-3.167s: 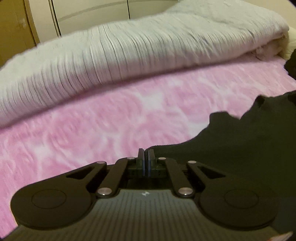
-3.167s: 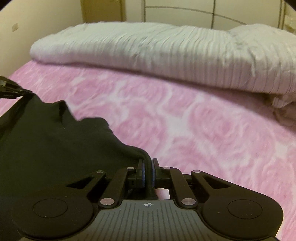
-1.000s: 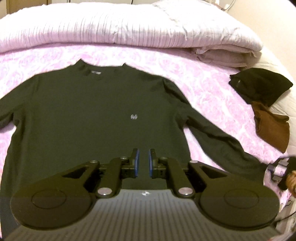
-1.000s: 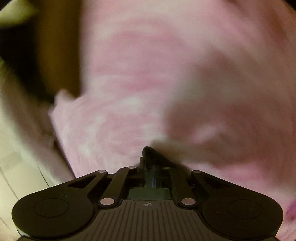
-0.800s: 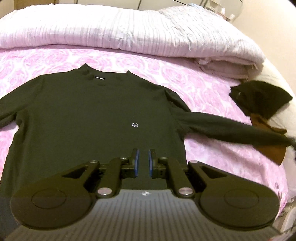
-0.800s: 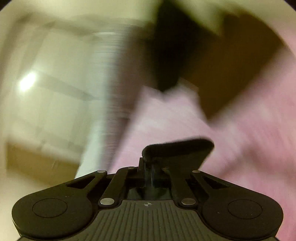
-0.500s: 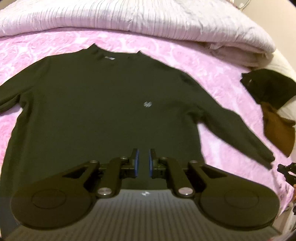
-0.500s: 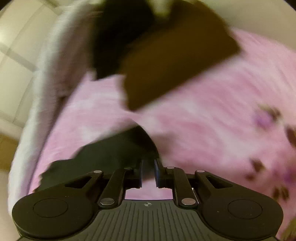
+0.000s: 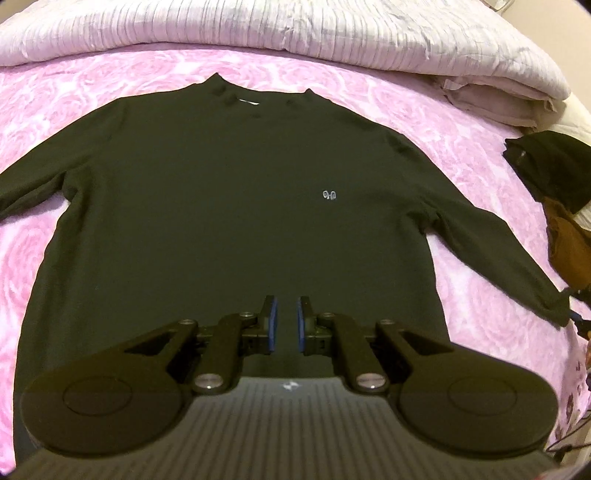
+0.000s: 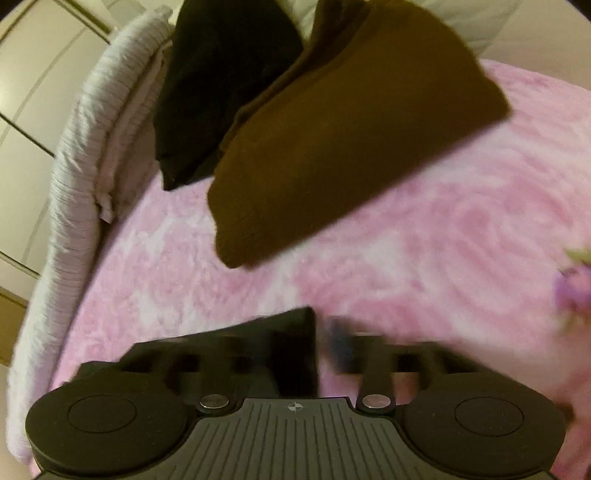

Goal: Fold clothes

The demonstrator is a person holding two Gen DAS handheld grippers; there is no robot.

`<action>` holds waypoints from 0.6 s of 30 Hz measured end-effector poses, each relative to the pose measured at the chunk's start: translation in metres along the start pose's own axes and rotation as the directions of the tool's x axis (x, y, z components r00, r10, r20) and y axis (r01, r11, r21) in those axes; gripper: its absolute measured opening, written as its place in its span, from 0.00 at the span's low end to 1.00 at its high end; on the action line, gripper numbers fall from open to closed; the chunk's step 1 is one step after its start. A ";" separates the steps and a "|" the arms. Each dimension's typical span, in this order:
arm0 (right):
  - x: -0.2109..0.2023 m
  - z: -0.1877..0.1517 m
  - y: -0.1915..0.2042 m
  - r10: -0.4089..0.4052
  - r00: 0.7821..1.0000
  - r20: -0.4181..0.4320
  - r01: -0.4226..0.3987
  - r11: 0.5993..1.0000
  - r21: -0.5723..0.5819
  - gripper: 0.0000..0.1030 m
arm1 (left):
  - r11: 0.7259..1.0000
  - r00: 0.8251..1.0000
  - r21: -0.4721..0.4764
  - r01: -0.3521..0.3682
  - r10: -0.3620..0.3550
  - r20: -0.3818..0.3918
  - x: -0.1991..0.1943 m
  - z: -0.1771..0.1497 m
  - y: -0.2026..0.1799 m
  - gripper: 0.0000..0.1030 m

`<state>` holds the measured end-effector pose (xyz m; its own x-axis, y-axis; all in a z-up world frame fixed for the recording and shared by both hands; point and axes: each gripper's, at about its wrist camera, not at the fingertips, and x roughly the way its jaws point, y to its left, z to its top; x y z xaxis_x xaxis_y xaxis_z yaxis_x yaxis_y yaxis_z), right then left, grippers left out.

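Looking along my left tongs [image 9: 285, 320], I see the blue pads standing apart with nothing between them, poised above the lower hem of the black long-sleeved shirt [image 9: 236, 192]. The shirt lies flat and face up across the middle of the pink rose-patterned bedspread [image 9: 424, 110], collar toward the far edge where the pale striped duvet [image 9: 295, 26] is bunched. Both sleeves are spread outward; a small pale logo sits on the chest. The sleeve on the right side of this view runs toward the bed's right edge, its cuff near the tip of my other tongs.

Through the right wrist camera the picture is smeared. My right tongs [image 10: 325, 343] appear parted, though the blur leaves me unsure. The shirt's sleeve cuff [image 10: 291, 332] lies on the bedspread just beside one finger. Beyond it lie a folded brown garment [image 10: 351, 147] and a folded black garment [image 10: 221, 81] against the bed's far edge.
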<state>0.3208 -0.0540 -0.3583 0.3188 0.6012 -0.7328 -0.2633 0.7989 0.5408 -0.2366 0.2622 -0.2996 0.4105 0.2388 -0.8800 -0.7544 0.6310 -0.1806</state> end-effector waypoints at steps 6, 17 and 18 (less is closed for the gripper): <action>0.018 0.011 0.022 -0.040 0.998 -0.046 0.031 0.985 -0.171 0.26 | 1.000 1.000 -0.020 -0.010 0.010 0.000 0.003 0.002 0.004 0.06; -0.020 0.020 -0.020 0.025 0.999 -0.032 -0.021 0.995 0.097 0.31 | 1.000 1.000 -0.017 -0.021 0.021 -0.010 0.013 0.007 0.005 0.06; -0.013 0.022 -0.018 0.017 0.999 -0.049 -0.013 0.996 0.093 0.31 | 1.000 1.000 -0.016 -0.022 0.021 -0.014 0.015 0.008 0.003 0.07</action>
<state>0.3411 -0.0758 -0.3491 0.2693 0.6132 -0.7426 -0.1812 0.7895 0.5863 -0.2287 0.2734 -0.3098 0.3873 0.2421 -0.8896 -0.7714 0.6135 -0.1688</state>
